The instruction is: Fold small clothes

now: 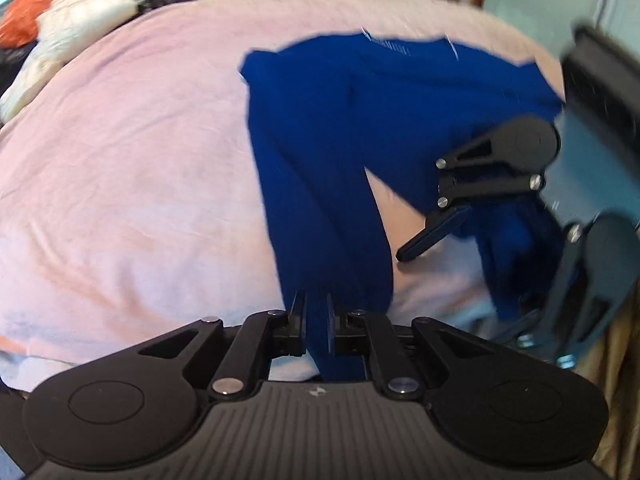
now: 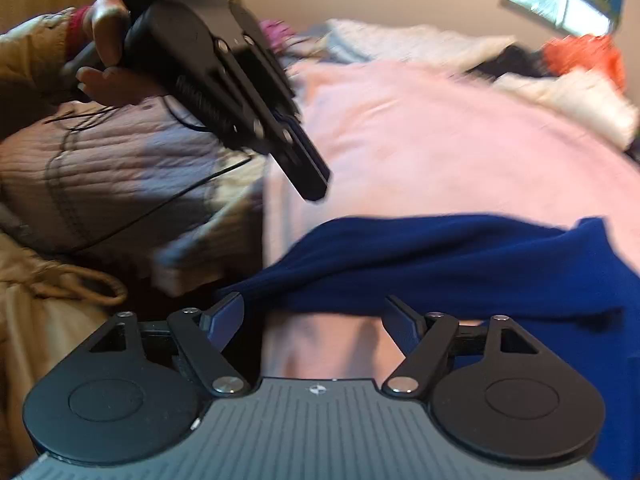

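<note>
Folding has only just begun on a pink bed cover (image 1: pixel 132 168): one blue garment (image 1: pixel 400 112) lies spread across it, upper part flat w/ a white label at its far edge, lower part gathered into two hanging strips. The left gripper (image 1: pixel 318 320) has its jaws pinched together on one strip of the blue cloth, which runs taut from the flat part down into the pads. The right gripper (image 2: pixel 316 320), seen in its own view, stands w/ jaws wide apart; the garment's near edge drapes just ahead of and between the fingers, pads not pressing on it. Judged from this: one corner taken, second not yet gripped, no fold laid, so nearly all the work is left.

Count: 1 blue garment in play; 2 grippers, one per hand; 1 hand (image 2: pixel 102 54) visible, on the left tool's handle, w/ a tan sleeve (image 2: pixel 32 52). A heap of other clothes (image 1: pixel 80 16), white and orange among them, sits at the bed's far side; number there can't be told. No finished, folded pieces in view.
</note>
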The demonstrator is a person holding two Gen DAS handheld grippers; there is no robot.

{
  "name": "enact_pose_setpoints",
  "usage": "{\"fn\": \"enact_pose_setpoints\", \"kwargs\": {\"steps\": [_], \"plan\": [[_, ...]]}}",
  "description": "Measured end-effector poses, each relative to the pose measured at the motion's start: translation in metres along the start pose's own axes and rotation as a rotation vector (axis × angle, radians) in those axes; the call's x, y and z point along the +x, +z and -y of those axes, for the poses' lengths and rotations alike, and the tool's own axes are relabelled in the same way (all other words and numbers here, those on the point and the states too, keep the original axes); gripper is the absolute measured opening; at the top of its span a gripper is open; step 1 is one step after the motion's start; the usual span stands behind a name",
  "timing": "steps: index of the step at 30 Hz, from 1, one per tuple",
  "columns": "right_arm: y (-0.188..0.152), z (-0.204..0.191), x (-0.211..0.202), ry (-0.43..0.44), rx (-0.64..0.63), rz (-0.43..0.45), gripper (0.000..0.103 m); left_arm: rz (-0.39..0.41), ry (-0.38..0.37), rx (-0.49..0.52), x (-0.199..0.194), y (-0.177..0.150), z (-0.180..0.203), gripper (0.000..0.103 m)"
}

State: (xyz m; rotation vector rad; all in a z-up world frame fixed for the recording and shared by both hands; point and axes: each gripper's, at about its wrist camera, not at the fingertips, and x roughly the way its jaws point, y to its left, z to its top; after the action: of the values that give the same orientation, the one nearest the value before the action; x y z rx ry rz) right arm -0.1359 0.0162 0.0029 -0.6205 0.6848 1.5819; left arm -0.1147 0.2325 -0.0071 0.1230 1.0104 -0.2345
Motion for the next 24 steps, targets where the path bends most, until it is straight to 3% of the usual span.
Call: {"fn": "enact_pose_setpoints", "kwargs": {"steps": [2,6,13,19,22,24], "plan": [[-0.002,0.003,0.001,0.096,0.056,-0.004,0.078,-0.049,0.037,0.045,0.016,-0.004,0.009,0.01],[-0.003,-0.003,0.01,0.134,0.064,-0.039,0.078,-0.098,0.049,0.054,0.031,-0.015,0.009,0.011],[0.002,-0.007,0.039,0.162,0.102,-0.105,0.075,-0.09,-0.066,-0.16,0.039,-0.024,-0.024,0.011],[0.004,0.005,0.043,0.185,0.211,-0.042,0.076,-0.025,-0.199,-0.33,0.03,-0.029,-0.055,0.011],[0.008,0.005,0.046,0.156,0.248,-0.037,0.075,0.012,-0.265,-0.372,0.018,-0.028,-0.064,0.011],[0.014,-0.002,0.049,0.107,0.235,-0.079,0.075,0.018,-0.264,-0.376,0.014,-0.028,-0.067,0.011]]}}
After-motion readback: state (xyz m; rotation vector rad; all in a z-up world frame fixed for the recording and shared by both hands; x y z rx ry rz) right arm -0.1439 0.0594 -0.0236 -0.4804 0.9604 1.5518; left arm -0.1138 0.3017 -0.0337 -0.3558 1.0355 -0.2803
